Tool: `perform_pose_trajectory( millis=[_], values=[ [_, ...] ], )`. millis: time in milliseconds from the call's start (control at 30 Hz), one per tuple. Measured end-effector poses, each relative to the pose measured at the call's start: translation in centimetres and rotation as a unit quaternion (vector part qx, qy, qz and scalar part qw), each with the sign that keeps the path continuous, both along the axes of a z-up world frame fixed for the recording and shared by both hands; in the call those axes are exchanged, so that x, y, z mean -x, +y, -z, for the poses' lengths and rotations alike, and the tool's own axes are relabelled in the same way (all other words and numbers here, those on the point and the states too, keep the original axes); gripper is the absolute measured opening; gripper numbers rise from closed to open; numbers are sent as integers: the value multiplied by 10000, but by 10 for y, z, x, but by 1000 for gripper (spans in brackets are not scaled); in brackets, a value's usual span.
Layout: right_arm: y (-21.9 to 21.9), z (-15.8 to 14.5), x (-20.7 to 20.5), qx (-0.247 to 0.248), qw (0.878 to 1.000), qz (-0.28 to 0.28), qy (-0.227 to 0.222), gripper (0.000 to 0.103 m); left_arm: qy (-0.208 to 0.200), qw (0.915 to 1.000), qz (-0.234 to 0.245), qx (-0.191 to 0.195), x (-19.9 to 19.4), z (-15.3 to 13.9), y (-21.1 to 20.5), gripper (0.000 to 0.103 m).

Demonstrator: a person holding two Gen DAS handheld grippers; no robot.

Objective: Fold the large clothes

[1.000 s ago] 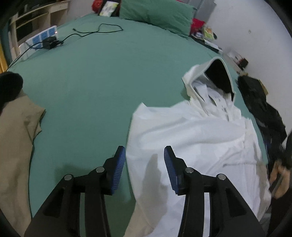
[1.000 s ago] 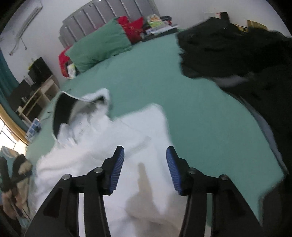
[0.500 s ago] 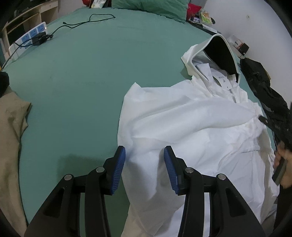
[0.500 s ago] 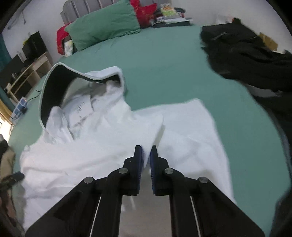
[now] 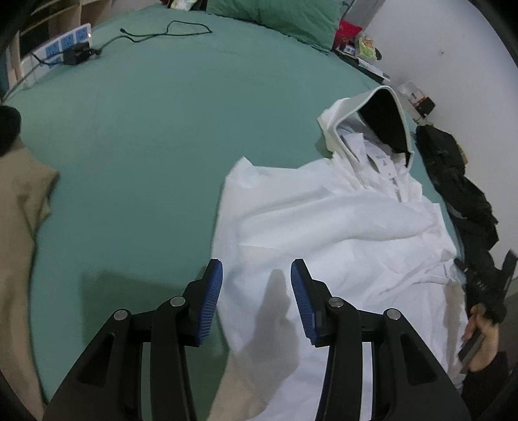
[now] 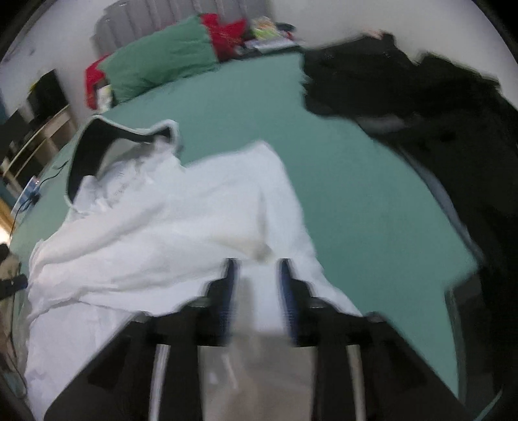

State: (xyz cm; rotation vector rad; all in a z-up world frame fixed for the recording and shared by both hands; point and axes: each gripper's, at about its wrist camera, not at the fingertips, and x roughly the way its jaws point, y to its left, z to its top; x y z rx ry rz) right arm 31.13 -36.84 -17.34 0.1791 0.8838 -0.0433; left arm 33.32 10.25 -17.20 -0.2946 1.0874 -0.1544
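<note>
A white hooded jacket (image 5: 340,233) lies crumpled on the green bed (image 5: 145,136), its dark-lined hood (image 5: 382,119) toward the pillow (image 5: 278,16) and its hem toward the person. Relative to the jacket, a black garment (image 6: 421,97) lies beyond its right edge and a tan one (image 5: 19,226) well off to its left.

The left hand-held gripper (image 5: 255,298) hovers released over the jacket's left hem, nothing between its pads. The right hand-held gripper (image 6: 255,291) is blurred over the right hem; its jaws are opening, with no cloth caught between them.

The fabric looks thin, light and limp, probably somewhat slick, so it should slide and wrinkle easily. Best hold is likely a pinch at seamed edges: hem corners, shoulders or cuffs, not mid-panel.
</note>
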Motion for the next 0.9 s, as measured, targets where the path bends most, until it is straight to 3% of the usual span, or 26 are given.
perform_pose_trajectory(
  millis=[33, 67, 200, 300, 367, 467, 533, 667, 733, 800, 900],
  values=[
    [4, -4, -5, 62, 10000, -27, -68, 67, -6, 10000, -14, -39, -1, 0, 1, 46],
    [7, -7, -10, 94, 9998, -36, -167, 69, -6, 9999, -43, -91, -3, 1, 2, 46],
    [14, 3, -40, 388, 9992, -49, -31, 68, 79, 9995, -163, -249, -10, 9, 10, 46],
    [14, 30, -53, 893, 9944, 230, 509, 66, -106, 9985, -93, -532, -19, 19, 11, 46],
    [11, 30, -48, 924, 9941, 341, 456, 66, -174, 9978, -93, -627, -24, 17, 12, 46],
    [15, 16, -45, 1072, 9931, 406, 229, 67, -193, 9986, -286, -406, -29, 11, 20, 46],
    [23, 4, -53, 1103, 9937, 205, 4, 67, -208, 9989, -278, -315, -37, 8, 22, 46],
    [60, -24, -94, 1218, 9899, -563, -452, 67, -468, 9965, -220, -657, -48, -5, 26, 46],
    [86, -36, -119, 1275, 9840, -1043, -674, 67, -609, 9947, -410, -725, -49, -11, 37, 46],
    [121, -42, -144, 1628, 9716, -1492, -853, 67, -528, 9942, -615, -708, -50, -9, 47, 46],
    [182, -40, -178, 2824, 9275, -2174, -1127, 67, -382, 9947, -639, -709, -51, -3, 56, 46]
  ],
)
